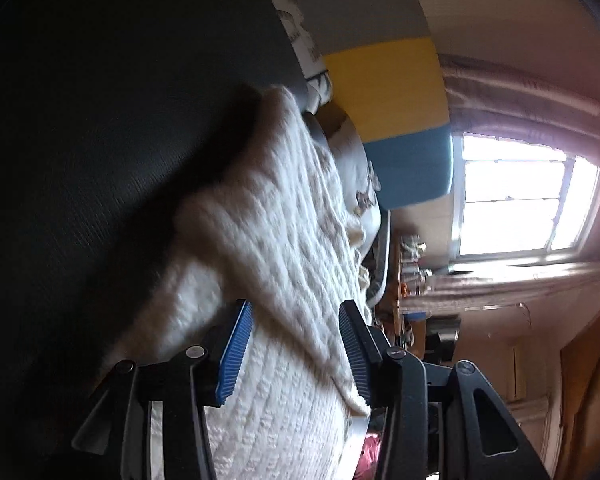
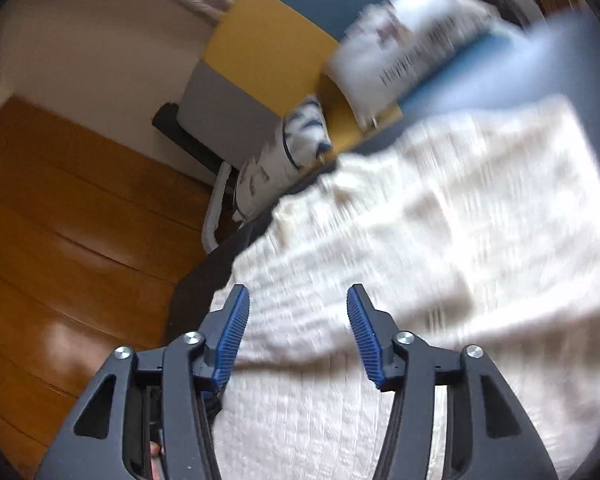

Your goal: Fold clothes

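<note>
A cream cable-knit garment (image 1: pixel 276 240) lies on a dark surface (image 1: pixel 100 160); a folded flap of it runs between my left gripper's pads. The left gripper (image 1: pixel 296 312) is open, its blue pads either side of the knit without closing on it. In the right wrist view the same knit garment (image 2: pixel 420 220) spreads across the dark surface, blurred by motion. The right gripper (image 2: pixel 298 300) is open just over the garment's near part, holding nothing.
A grey, yellow and blue cushioned panel (image 1: pixel 388 80) (image 2: pixel 268 52) stands behind the surface, with white patterned pillows (image 2: pixel 284 160) against it. Wooden floor (image 2: pixel 60 240) lies left of the surface edge. A bright window (image 1: pixel 520 200) and cluttered shelf (image 1: pixel 412 272) are beyond.
</note>
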Available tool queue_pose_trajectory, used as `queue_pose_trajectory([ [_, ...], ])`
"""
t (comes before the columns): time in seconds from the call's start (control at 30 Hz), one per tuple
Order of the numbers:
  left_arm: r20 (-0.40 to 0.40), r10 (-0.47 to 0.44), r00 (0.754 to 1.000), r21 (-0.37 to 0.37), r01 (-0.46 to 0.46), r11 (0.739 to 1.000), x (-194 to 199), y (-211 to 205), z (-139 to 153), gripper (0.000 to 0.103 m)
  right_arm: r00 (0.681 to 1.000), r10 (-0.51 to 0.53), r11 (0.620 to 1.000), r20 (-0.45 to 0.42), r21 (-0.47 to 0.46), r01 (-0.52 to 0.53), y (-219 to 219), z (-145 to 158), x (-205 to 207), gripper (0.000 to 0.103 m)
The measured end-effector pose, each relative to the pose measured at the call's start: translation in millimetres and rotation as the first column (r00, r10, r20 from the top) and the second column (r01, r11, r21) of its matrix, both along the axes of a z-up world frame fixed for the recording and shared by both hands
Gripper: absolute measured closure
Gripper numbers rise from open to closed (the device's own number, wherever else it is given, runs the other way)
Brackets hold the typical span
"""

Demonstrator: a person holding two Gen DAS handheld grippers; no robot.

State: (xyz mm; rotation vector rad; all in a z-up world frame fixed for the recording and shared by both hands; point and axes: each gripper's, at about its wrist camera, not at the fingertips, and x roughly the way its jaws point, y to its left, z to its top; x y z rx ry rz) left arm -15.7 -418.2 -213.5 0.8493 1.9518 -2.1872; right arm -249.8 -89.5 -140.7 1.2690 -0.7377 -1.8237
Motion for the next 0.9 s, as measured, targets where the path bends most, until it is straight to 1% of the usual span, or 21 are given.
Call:
queue_pose_trajectory([
  [0.1, 0.008, 0.03, 1.0, 0.022, -0.03, 0.999, -3, -5, -3, 0.057, 0.998, -0.035, 0.999, 0.056, -0.026, 0.036, 2, -25, -2, 0.048],
  [0.2, 0.003, 0.09, 0.996, 0.054, -0.09, 0.994, -1, -8, -7, 0.057, 0.994, -0.074, 0.996, 0.078, -0.038, 0.077, 2, -37, -7, 0.048],
  [0.3, -0.02, 0.18, 0.983, 0.082, -0.178, 0.981, 2, -11, -10, 0.057, 0.994, -0.095, 0.994, 0.054, -0.051, 0.098, 0, -39, -9, 0.048],
  [0.33, -0.044, 0.226, 0.973, 0.088, -0.222, 0.971, 5, -13, -9, 0.06, 0.994, -0.098, 0.994, 0.045, -0.054, 0.1, -2, -40, -10, 0.048],
  [0.37, -0.066, 0.254, 0.965, 0.076, -0.249, 0.966, 7, -15, -5, 0.065, 0.994, -0.098, 0.994, 0.041, -0.049, 0.1, -4, -40, -11, 0.048],
  [0.4, -0.086, 0.272, 0.958, 0.064, -0.267, 0.962, 8, -17, -2, 0.067, 0.994, -0.099, 0.994, 0.043, -0.045, 0.101, -5, -40, -11, 0.048],
  [0.47, -0.117, 0.272, 0.955, 0.04, -0.269, 0.962, 3, -20, 4, 0.067, 0.994, -0.099, 0.994, 0.039, -0.045, 0.101, -6, -41, -13, 0.048],
  [0.5, -0.126, 0.271, 0.954, 0.044, -0.267, 0.963, 1, -21, 4, 0.063, 0.994, -0.099, 0.994, 0.035, -0.046, 0.1, -6, -41, -13, 0.048],
  [0.53, -0.12, 0.265, 0.957, 0.082, -0.257, 0.963, -4, -22, -1, 0.057, 0.995, -0.099, 0.994, 0.031, -0.047, 0.1, -5, -41, -12, 0.048],
  [0.57, -0.108, 0.265, 0.958, 0.115, -0.252, 0.961, -7, -22, -7, 0.057, 0.995, -0.098, 0.994, 0.031, -0.055, 0.099, -5, -41, -12, 0.048],
  [0.63, -0.071, 0.28, 0.957, 0.149, -0.267, 0.952, -10, -21, -18, 0.057, 0.994, -0.095, 0.989, 0.053, -0.112, 0.101, -3, -42, -12, 0.043],
  [0.7, -0.076, 0.281, 0.957, 0.123, -0.27, 0.955, -12, -23, -17, 0.057, 0.994, -0.099, 0.986, 0.056, -0.126, 0.105, -2, -43, -13, 0.042],
  [0.73, -0.086, 0.279, 0.956, 0.098, -0.27, 0.958, -13, -23, -13, 0.064, 0.993, -0.101, 0.985, 0.057, -0.133, 0.107, -2, -43, -14, 0.042],
  [0.77, -0.113, 0.278, 0.954, 0.06, -0.273, 0.96, -13, -24, -5, 0.078, 0.994, -0.097, 0.986, 0.049, -0.135, 0.102, -3, -42, -14, 0.042],
  [0.8, -0.14, 0.276, 0.951, 0.021, -0.276, 0.961, -13, -24, 4, 0.084, 0.994, -0.095, 0.986, 0.046, -0.131, 0.1, -3, -42, -14, 0.042],
  [0.83, -0.162, 0.267, 0.95, -0.022, -0.274, 0.961, -14, -24, 14, 0.087, 0.995, -0.093, 0.987, 0.044, -0.126, 0.098, -4, -43, -14, 0.042],
  [0.9, -0.171, 0.215, 0.962, -0.137, -0.24, 0.961, -19, -20, 36, 0.087, 0.995, -0.09, 0.989, 0.039, -0.117, 0.094, -5, -43, -14, 0.042],
])
